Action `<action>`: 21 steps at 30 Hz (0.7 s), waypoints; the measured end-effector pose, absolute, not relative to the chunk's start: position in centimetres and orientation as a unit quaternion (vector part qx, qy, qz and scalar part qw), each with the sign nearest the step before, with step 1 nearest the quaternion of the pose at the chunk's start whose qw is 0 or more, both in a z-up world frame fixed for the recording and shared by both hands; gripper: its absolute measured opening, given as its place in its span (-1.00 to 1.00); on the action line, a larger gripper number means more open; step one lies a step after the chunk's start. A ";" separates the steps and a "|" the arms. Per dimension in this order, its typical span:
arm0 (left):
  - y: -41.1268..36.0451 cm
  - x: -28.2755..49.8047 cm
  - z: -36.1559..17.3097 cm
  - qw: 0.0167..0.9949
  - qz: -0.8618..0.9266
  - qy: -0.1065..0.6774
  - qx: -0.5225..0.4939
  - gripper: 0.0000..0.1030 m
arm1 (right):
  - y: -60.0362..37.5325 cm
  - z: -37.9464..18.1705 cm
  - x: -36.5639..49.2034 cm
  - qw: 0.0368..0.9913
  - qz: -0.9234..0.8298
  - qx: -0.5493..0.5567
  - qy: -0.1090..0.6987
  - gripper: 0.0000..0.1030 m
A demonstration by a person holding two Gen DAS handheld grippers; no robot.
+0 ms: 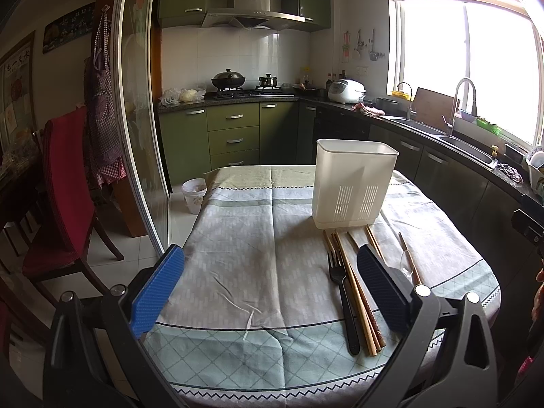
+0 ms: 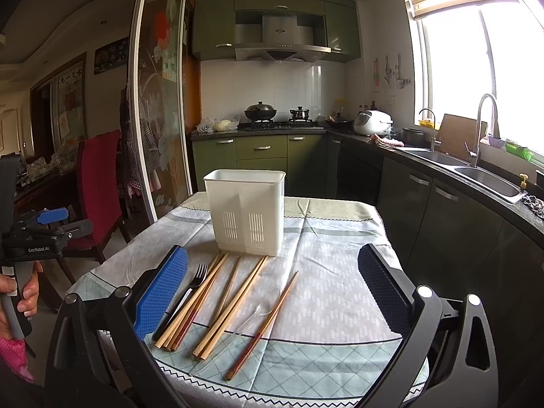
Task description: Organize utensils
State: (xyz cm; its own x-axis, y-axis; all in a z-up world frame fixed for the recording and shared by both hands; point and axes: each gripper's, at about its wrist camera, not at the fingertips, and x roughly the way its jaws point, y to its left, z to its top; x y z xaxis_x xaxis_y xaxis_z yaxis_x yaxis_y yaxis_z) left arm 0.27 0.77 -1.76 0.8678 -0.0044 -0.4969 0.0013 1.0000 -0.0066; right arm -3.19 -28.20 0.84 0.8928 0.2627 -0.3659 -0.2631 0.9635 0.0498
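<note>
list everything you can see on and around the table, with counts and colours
utensil holder: one, white plastic with slotted vents, upright at the far middle of the table
fork: one, black, lying leftmost in the row of utensils in front of the holder
chopsticks: several, light wood, some with dark red-brown ends, lying side by side right of the fork; exact count unclear
spoon: one, clear plastic, lying among the right-hand chopsticks
tablecloth: one, pale green and white patterned, covering the table
chair: one, red cover, left of the table
waste bin: one, white, on the floor past the table's far left corner
left gripper: blue pads, open, empty
right gripper: blue pads, open, empty
</note>
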 end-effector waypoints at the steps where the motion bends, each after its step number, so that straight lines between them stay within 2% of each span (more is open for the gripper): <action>1: 0.8 0.3 -1.9 0.966 -0.001 0.259 -0.003 0.88 | -28.2 0.8 -3.2 0.973 0.135 0.000 0.189 0.92; 9: 0.9 2.2 -3.2 0.956 -0.005 0.294 -0.007 0.88 | -27.9 -0.2 -1.3 0.967 0.135 -0.008 0.214 0.92; 21: -1.2 11.8 -7.8 0.889 -0.044 0.454 -0.034 0.88 | -29.4 -5.7 8.9 0.923 0.138 0.008 0.359 0.92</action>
State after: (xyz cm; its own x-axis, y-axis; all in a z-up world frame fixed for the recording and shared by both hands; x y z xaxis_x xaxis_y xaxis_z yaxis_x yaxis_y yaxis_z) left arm 11.81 -1.22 -7.85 0.5830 -0.1093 -0.8051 0.0472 0.9938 -0.1007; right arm 8.93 -29.40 -5.69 0.7040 0.2614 -0.6604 -0.2494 0.9616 0.1147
